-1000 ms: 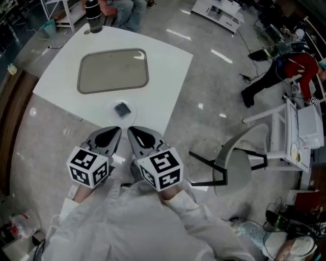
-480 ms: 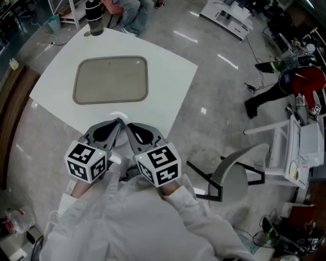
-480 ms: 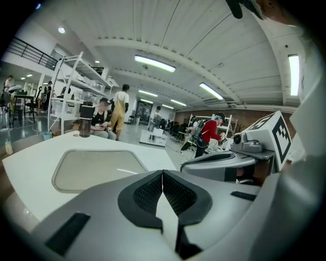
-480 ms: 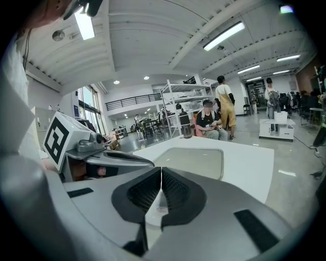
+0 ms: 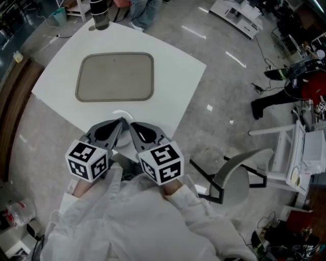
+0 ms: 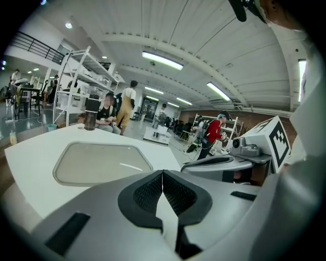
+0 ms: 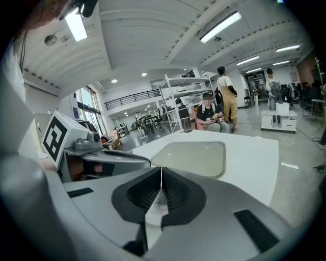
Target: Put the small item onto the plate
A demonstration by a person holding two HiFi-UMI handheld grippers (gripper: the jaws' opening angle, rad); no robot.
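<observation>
Left gripper view has the left gripper [image 6: 162, 176] with its jaws pressed tip to tip and nothing between the ribbed pads. The right gripper [image 7: 161, 173] in its own view is likewise closed and empty, with only a pale blur in the slit under the tips, too vague to name. In the head view both grippers sit side by side over the near edge of the white table [image 5: 173, 71], their tips almost touching each other. They cover the plate [image 5: 118, 113], of which only a thin arc of rim shows just ahead of the tips. The small item is hidden under them and cannot be seen. Beyond lies the tray [image 5: 115, 76], well apart from the grippers, with bare tabletop between and to its right. A dark bottle [image 5: 100, 12] stands at the far edge. A second ago the grippers were short of the plate, with the small dark item lying on it in plain sight.
</observation>
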